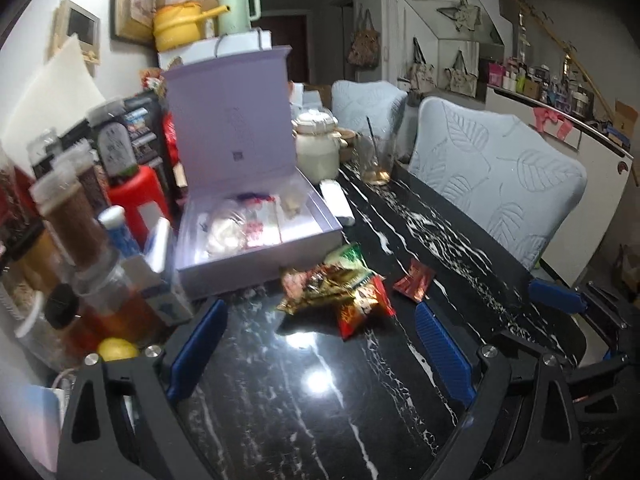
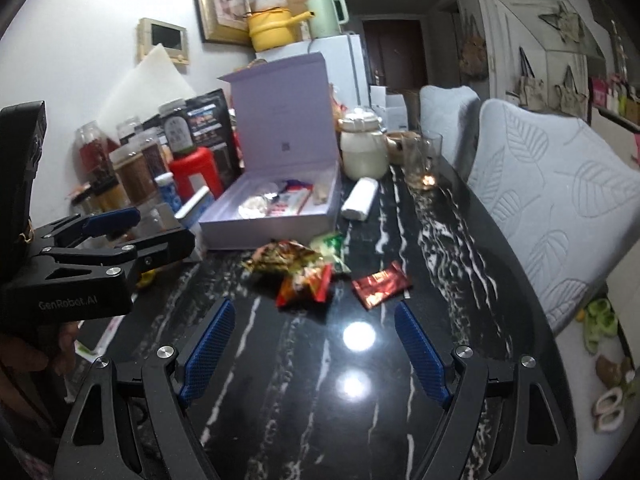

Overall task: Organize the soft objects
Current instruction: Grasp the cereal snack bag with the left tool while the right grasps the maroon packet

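1. Between my left gripper's (image 1: 320, 344) spread fingers I see bare black marble table (image 1: 280, 400), nothing in the way.
2. Just past those fingertips lies the heap of snack packets (image 1: 340, 288); behind it stands the open lilac box (image 1: 256, 236).
3. Outside the left finger, jars and bottles (image 1: 80, 240) crowd close.
4. Ahead of my right gripper (image 2: 316, 344), the table is bare up to a red foil packet (image 2: 380, 284).
5. Beyond its right finger, padded chair backs (image 2: 560, 208) line the table edge.

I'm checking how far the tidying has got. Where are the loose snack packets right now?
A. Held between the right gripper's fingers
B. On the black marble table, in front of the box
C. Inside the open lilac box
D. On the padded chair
B: the snack packets lie in a heap on the black marble table, just in front of the open lilac box, with both grippers open and empty.
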Available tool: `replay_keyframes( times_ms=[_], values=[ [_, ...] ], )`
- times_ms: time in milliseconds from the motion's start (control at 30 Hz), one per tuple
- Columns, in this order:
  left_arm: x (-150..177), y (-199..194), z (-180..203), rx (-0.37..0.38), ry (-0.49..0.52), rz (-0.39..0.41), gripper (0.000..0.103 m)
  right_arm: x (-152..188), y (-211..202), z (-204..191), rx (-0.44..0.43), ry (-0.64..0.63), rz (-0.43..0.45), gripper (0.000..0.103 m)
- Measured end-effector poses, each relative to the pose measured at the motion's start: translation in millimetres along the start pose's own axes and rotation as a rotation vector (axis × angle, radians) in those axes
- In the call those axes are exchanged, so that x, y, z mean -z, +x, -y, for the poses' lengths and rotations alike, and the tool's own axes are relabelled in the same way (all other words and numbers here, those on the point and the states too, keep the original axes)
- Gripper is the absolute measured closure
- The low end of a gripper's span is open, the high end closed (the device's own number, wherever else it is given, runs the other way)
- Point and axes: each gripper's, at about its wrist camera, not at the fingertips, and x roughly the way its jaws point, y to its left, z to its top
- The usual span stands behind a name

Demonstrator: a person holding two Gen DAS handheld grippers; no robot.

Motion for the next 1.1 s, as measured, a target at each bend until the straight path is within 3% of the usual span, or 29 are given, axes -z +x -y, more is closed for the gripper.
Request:
replay_keyframes(
  times_ms=[100, 233, 333, 600, 867, 1100],
  values=[
    [6, 14, 4, 0.022, -0.001, -0.026, 0.007, 4, 9, 7, 0.006, 0.002, -0.016, 0.020],
    [8, 38, 3, 0.113, -0.067, -0.085, 0.007, 5, 23, 16, 0.008, 0.018, -0.050, 0.020],
    [5, 54, 2, 0.127, -0.077, -0.117, 0.007, 4, 36, 26, 0.003, 0.050, -0.085, 0.020],
    [-6, 90, -15, 0.075, -0.095, -0.155, 0.007, 1, 65, 42, 0.011, 0.077, -0.141, 0.020],
    [-15, 126, -29, 0.082, -0.118, -0.200, 0.007, -3, 92, 49, 0.005, 0.074, -0.186, 0.020],
    [-14, 162, -35, 0.070, -0.110, -0.286, 0.007, -6, 125, 58, -0.004, 0.111, -0.232, 0.020]
  ],
)
